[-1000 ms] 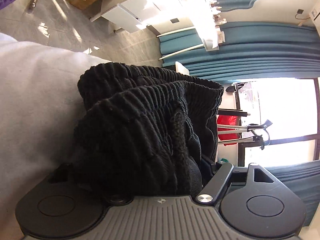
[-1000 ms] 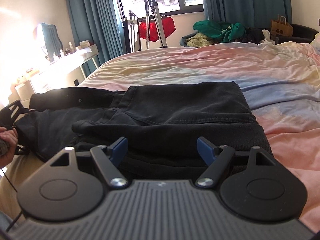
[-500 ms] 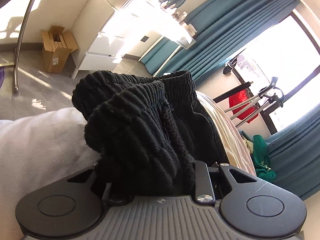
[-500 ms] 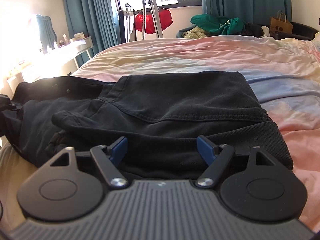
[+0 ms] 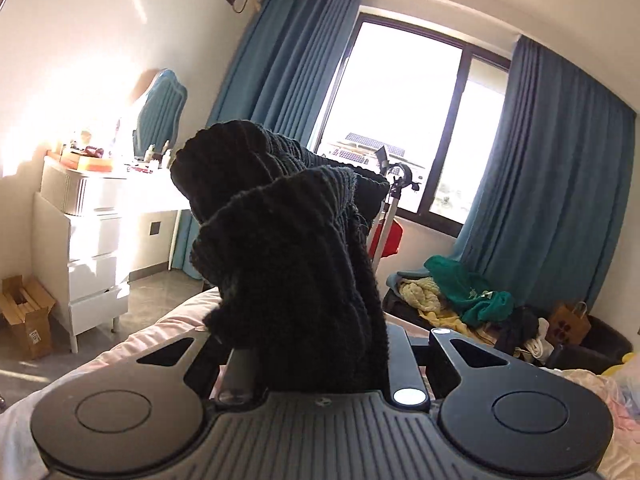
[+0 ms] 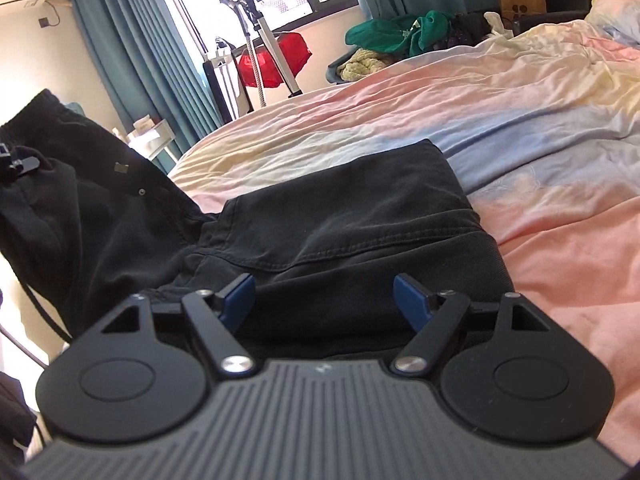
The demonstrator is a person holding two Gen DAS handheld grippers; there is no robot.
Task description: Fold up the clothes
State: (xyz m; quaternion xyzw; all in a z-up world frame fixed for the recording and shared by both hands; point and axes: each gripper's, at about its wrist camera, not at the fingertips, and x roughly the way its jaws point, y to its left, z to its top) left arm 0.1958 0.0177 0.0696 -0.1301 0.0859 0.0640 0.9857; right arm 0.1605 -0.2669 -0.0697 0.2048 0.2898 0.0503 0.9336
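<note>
Left gripper (image 5: 316, 360): clamped on ribbed elastic waistband (image 5: 280, 216) of black trousers (image 6: 340, 220), raised at 9 o'clock. Right gripper (image 6: 324, 298): jaws spread wide, over folded trouser legs at 6 o'clock on pastel bedsheet (image 6: 500, 120).

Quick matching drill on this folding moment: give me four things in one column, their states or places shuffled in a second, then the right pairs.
1. left gripper
2. right gripper
3. black trousers
4. green garment

A. open, empty
B. partly flat on the bed
C. heaped beyond the bed
D. shut on the ribbed waistband

Pairs: 1-D, 2-A, 3-B, 4-C
</note>
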